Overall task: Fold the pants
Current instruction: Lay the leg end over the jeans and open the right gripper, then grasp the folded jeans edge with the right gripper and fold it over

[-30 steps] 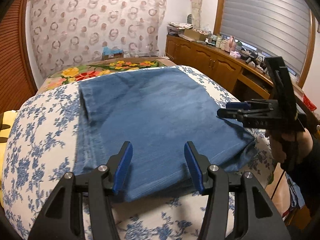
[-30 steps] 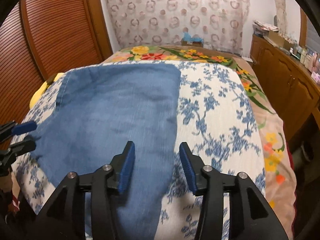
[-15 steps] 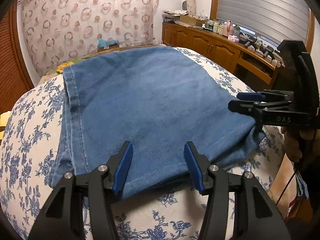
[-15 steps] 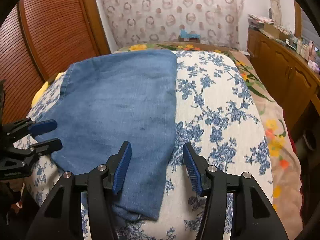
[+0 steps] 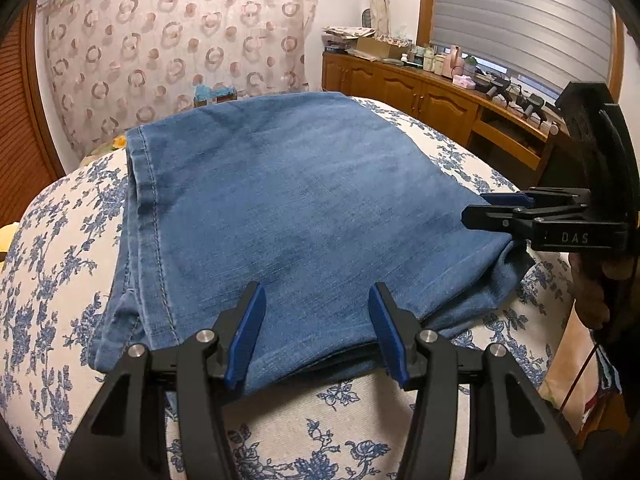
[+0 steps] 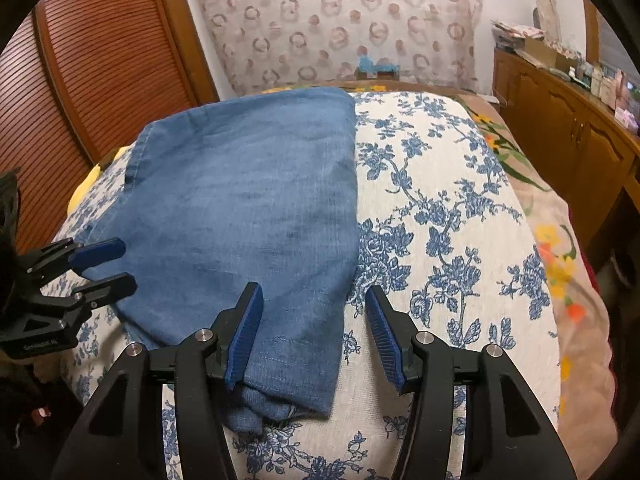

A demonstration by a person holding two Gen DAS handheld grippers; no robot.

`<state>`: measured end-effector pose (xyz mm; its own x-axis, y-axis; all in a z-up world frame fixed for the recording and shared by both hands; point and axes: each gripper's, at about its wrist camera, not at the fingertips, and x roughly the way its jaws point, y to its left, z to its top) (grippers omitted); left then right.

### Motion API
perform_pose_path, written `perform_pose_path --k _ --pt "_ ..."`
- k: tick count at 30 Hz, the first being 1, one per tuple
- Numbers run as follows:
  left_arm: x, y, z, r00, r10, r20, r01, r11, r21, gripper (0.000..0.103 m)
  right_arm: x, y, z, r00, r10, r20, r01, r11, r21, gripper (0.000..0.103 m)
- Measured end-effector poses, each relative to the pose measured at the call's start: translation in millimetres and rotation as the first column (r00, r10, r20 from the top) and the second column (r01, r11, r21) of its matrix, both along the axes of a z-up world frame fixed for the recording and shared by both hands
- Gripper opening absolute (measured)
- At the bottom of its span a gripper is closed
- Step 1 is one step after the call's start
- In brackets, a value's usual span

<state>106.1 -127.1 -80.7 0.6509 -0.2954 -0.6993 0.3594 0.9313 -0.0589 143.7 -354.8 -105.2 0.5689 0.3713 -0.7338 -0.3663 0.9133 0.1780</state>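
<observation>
Both wrist views low, close over bed (image 5: 60,248), sharing pants (image 6: 248,200).

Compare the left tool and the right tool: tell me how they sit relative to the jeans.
The left tool is centred on the near edge of the folded jeans, denim filling the gap between its fingers; the right tool straddles the jeans' right edge, one finger over denim, the other over the floral bedcover. The left tool faces the cabinet side; the right tool faces the louvred door side. Both are open, gripping nothing.
</observation>
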Motion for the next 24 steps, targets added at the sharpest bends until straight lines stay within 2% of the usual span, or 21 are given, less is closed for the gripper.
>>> perform_pose_path --k 13,16,19,20,24 --pt "-1 -1 -1 1.0 0.004 0.007 -0.004 1.0 -0.005 0.054 -1 2 -5 1.0 -0.016 0.008 0.016 0.998 0.058 0.055" --pt "-1 0 -1 1.0 0.005 0.009 -0.005 1.0 -0.006 0.054 0 9 -4 1.0 -0.005 -0.003 0.006 0.998 0.061 0.043" --pt "-2 -1 -1 1.0 0.004 0.009 -0.004 1.0 -0.006 0.054 -1 12 2 1.0 -0.004 0.007 0.003 0.998 0.064 0.017" --pt "-3 -1 0 1.0 0.005 0.012 -0.005 1.0 -0.006 0.054 0 10 5 1.0 -0.003 0.009 0.002 0.996 0.085 0.013" --pt "-5 5 3 1.0 0.002 0.008 -0.002 1.0 -0.026 0.054 -5 7 26 0.999 0.007 0.044 -0.015 0.985 0.172 0.01"
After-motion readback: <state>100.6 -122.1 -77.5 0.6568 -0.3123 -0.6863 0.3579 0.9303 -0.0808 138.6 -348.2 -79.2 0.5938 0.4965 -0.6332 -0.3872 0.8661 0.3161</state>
